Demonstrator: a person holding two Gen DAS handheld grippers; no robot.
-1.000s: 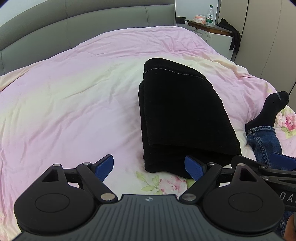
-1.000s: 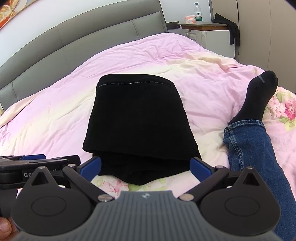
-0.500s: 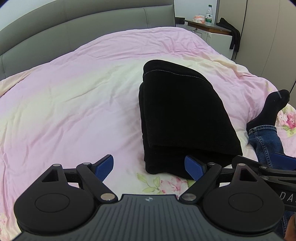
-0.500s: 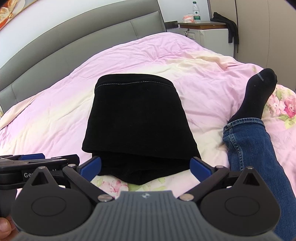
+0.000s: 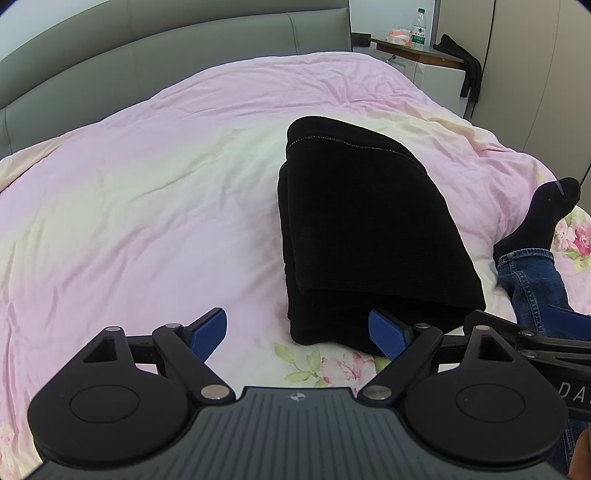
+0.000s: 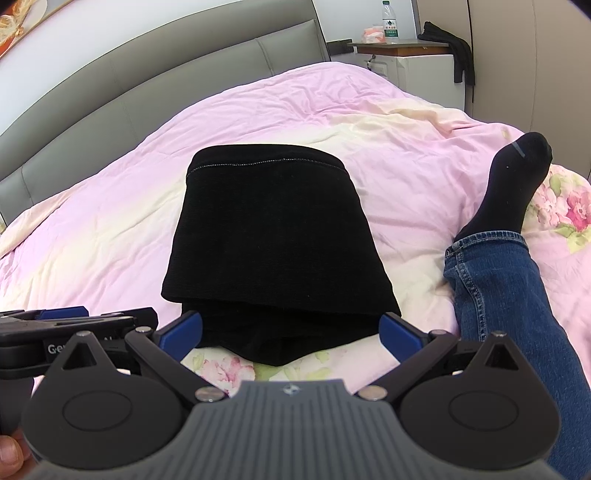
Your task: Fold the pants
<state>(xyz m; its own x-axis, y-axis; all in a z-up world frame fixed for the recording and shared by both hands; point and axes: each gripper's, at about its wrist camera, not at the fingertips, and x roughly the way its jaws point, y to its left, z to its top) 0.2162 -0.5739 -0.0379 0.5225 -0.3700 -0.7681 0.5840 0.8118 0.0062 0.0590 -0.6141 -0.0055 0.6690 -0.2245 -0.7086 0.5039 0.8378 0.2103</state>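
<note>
Both tongs stand spread wide and grasp nothing: the left gripper [image 5: 297,330] hangs just short of the near left corner of the black pants [image 5: 369,236], and the right gripper [image 6: 290,330] faces the middle of the near edge of the same bundle, apart from it. The pants lie on the pink duvet [image 5: 129,206] near the middle of the bed, folded into a compact stack of several layers with a stitched hem across the far end. By my reading the folding is finished or nearly so; what may be left is only tidying, since a lower layer bulges out past the top one at the near edge. Squaring that up would call for a low pinch on the protruding layer without dragging the stack apart on the soft cover. A leg in blue jeans [image 6: 506,295] with a black sock [image 6: 513,184] rests just right of the pants and crowds that side. A grey headboard [image 6: 147,88] and a nightstand [image 6: 417,62] with a bottle [image 6: 388,22] stand well clear beyond.
</note>
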